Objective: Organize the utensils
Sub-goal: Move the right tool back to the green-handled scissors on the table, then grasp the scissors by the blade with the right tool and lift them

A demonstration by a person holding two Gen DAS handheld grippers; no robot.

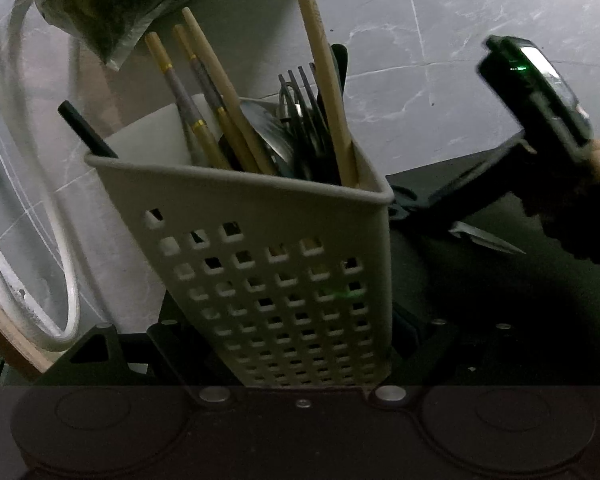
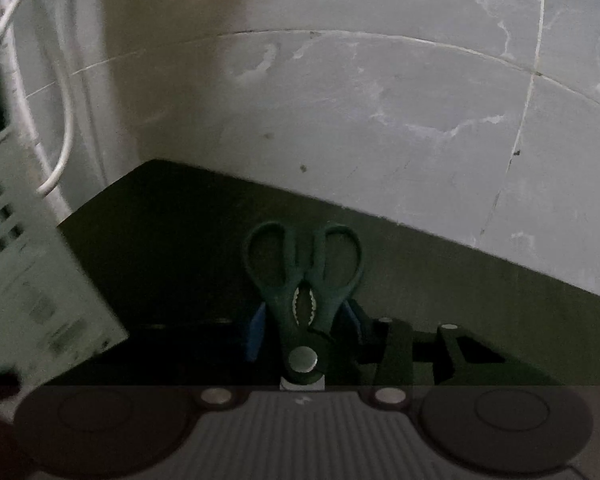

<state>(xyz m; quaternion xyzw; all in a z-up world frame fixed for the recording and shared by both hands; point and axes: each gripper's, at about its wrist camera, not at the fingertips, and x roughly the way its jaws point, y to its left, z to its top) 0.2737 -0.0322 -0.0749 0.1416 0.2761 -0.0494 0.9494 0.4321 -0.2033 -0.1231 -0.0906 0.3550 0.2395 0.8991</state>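
The perforated utensil caddy [image 1: 284,264] is crowded with chopsticks [image 1: 220,120] and forks [image 1: 300,112], leaving little entry; the dark countertop [image 2: 440,280] rightward lies open up to the tiled wall [image 2: 340,120]

left claw [image 1: 276,344]: clamped, angled down | right claw [image 2: 304,332]: clamped, angled down

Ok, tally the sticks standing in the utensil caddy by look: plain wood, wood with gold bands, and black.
Plain wooden sticks: 2
Wooden sticks with gold bands: 2
Black stick: 1
Total: 5 sticks in the caddy
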